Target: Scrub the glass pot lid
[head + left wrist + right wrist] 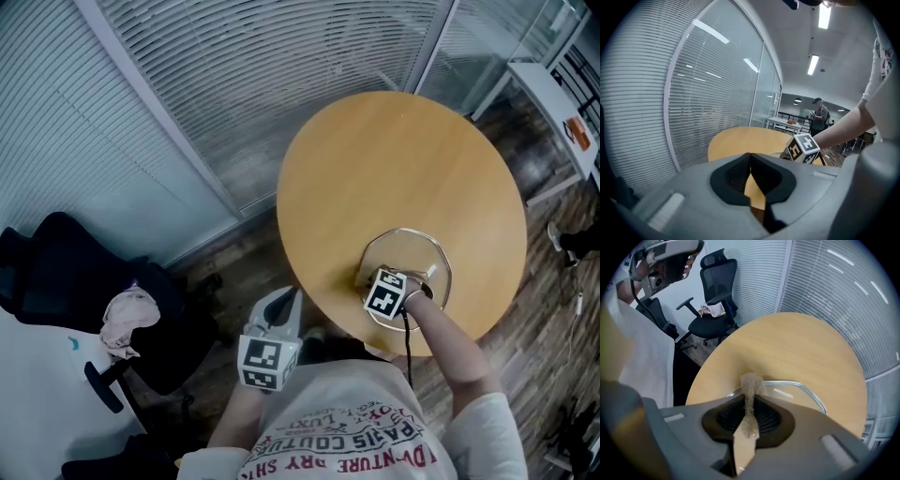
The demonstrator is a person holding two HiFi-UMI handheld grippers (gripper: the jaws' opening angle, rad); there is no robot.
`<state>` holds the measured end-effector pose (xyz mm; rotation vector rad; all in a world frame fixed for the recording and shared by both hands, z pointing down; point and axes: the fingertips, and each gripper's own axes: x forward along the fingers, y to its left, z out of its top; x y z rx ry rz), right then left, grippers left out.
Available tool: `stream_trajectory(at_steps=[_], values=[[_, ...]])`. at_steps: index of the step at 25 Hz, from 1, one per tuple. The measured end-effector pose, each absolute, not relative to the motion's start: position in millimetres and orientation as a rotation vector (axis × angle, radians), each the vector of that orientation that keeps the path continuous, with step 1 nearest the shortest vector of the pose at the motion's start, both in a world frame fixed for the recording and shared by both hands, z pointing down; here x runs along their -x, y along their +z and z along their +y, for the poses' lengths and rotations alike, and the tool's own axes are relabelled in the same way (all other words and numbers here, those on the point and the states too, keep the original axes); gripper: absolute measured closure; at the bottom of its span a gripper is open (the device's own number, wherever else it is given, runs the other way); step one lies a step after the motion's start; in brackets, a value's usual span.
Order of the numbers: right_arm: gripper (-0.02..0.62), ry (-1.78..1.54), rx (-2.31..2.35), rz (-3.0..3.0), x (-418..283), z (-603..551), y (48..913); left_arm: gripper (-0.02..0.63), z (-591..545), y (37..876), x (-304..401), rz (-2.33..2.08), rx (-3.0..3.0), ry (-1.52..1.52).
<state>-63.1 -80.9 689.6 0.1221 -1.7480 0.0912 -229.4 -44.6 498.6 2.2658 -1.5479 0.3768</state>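
The glass pot lid (412, 258) lies flat near the front edge of a round wooden table (394, 169); its metal rim (801, 386) shows just beyond my right jaws. My right gripper (368, 279) is shut on a tan scrub pad (750, 390), which it holds at the lid's near-left rim. The pad sticks up between the jaws and touches the rim. My left gripper (289, 302) hangs off the table's front-left edge, apart from the lid. Its jaws (750, 159) are shut with nothing in them, and the right gripper's marker cube (802, 147) appears ahead of them.
A black office chair (84, 281) with a pink cloth (127, 319) on it stands left of the table. Glass walls with blinds (262, 66) run behind the table. A white table (553, 94) stands at the back right. A person (818, 117) stands far off.
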Motion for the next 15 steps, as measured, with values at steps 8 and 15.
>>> stream_trajectory(at_steps=[8,15], values=[[0.537,0.012,-0.078,-1.791,49,-51,691,0.598,-30,505,231,-1.498,-2.295,0.400],[0.537,0.018,-0.021,-1.835,26,-36,682,0.598,-15,497,203,-1.576,-2.238,0.373]])
